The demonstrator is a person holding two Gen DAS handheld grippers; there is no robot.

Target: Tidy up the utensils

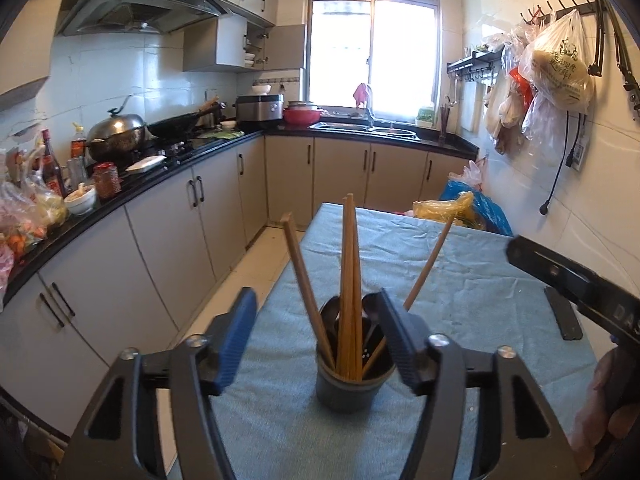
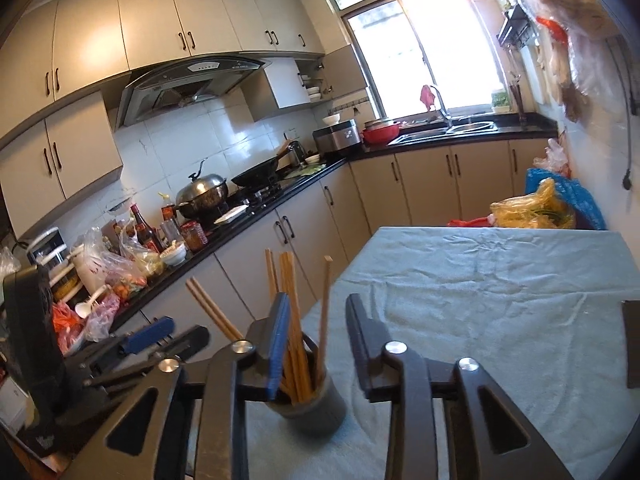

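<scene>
chopsticks (image 1: 349, 280) in holder (image 1: 348, 384), grippers (both) parted

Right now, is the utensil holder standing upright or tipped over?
Upright: the utensil holder stands on its base on the blue cloth, chopsticks sticking up out of it.

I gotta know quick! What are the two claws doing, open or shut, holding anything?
Left gripper: open, holding nothing.
Right gripper: open, holding nothing.

Brown chopsticks (image 1: 347, 280), seemingly dark grey holder (image 1: 347, 386), plain blue tablecloth (image 1: 460, 280).
</scene>
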